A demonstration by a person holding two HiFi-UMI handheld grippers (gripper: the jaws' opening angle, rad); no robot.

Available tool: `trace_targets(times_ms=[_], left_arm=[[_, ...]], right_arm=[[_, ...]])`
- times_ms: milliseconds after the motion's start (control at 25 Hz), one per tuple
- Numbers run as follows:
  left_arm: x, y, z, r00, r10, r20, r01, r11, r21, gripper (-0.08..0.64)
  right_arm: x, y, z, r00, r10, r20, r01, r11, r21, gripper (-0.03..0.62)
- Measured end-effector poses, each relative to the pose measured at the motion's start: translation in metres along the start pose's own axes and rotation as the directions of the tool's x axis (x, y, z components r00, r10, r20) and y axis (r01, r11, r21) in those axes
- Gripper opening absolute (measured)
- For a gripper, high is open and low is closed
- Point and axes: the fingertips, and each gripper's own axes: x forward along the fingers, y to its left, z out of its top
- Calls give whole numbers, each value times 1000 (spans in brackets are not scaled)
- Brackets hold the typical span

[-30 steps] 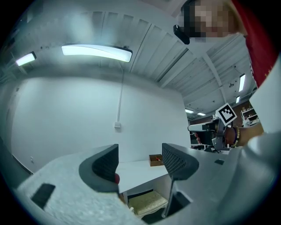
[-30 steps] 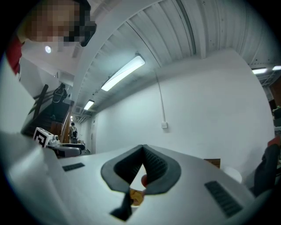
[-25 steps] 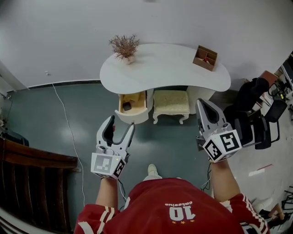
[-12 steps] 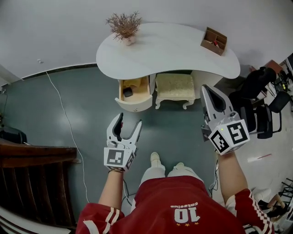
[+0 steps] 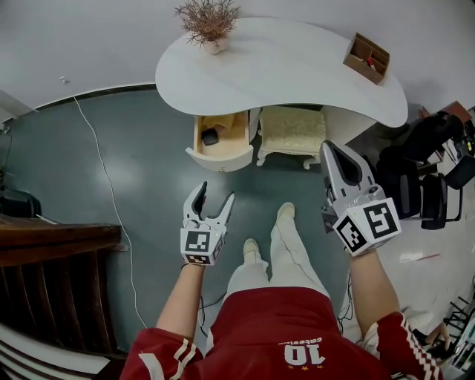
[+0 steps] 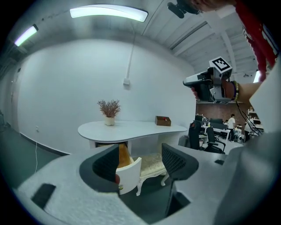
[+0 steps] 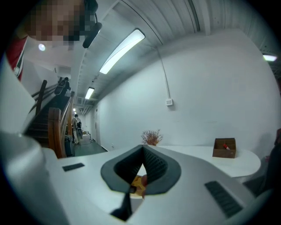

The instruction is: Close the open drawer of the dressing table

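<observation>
The white kidney-shaped dressing table fills the upper centre of the head view, set against the pale wall; its drawer hangs pulled out below the left part of the top, the wooden inside open to view with a small dark object lying in it; a cushioned stool stands just right of the drawer, tucked under the table; on the tabletop a dried plant in a vase sits at the upper left end and a wooden box at the upper right; the left gripper, at lower centre-left, points at the drawer but is well apart from it, its claw wide and empty, the drawer front showing between the jaws in the left gripper view; the right gripper, at centre right near the stool, has its claw pressed together with nothing between; a white cable trails over the grey floor at left.
</observation>
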Motion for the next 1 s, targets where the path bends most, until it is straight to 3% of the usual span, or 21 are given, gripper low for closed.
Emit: trace_targets(times_ms=[320,640,1000], left_arm=[[46,19,-69,996,33,-78,-37,998,-50,365],[91,40,-144,982,89,-165,-101,993,-67,344],[129,73,-225,951,153,-270,-184,979,-91,331]], right_arm=[[26,-18,-49,999,17,-50,-13,997,72,6],[41,-33,-84,996,19,-82,-11,996,93,5],[49,-46,-132,994,6,-112,8,992,124,6]])
